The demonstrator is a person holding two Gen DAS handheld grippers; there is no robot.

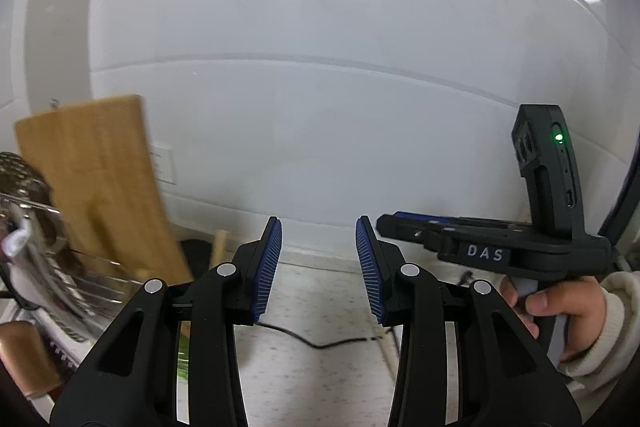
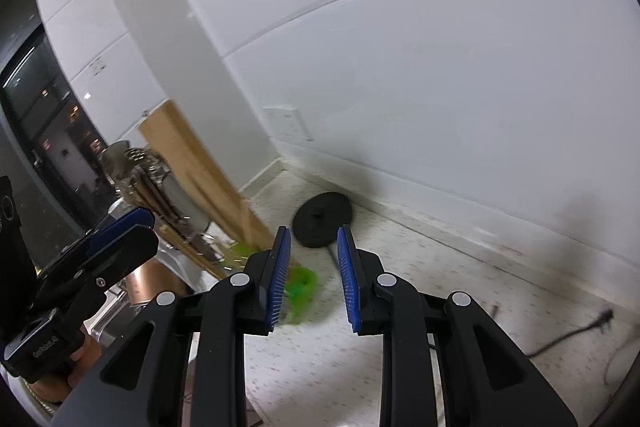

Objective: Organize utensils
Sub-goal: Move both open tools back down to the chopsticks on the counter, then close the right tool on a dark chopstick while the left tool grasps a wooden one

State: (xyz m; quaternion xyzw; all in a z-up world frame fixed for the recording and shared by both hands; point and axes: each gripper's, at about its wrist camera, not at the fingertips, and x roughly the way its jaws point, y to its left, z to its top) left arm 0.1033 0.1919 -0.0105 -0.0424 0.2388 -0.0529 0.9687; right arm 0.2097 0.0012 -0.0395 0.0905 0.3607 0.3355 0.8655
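Observation:
My left gripper (image 1: pixel 319 267) stands open above the speckled counter (image 1: pixel 320 379) with nothing between its blue pads. My right gripper (image 2: pixel 314 275) is also open and empty. Each shows in the other's view: the right gripper (image 1: pixel 386 223) side-on at the right, held by a hand (image 1: pixel 560 307), and the left gripper (image 2: pixel 140 227) at the lower left. A blurred bright green object (image 2: pixel 302 287) lies on the counter just behind the right gripper's left finger. A metal holder with utensils (image 2: pixel 136 167) stands at the left beside a leaning wooden cutting board (image 2: pixel 200 179).
A white wall (image 1: pixel 320 107) closes the back of the counter. A black round disc (image 2: pixel 322 219) lies in the corner. A black cable (image 1: pixel 320 343) crosses the counter. A copper pot (image 2: pixel 152 279) and a perforated metal piece (image 1: pixel 16 167) sit at the left.

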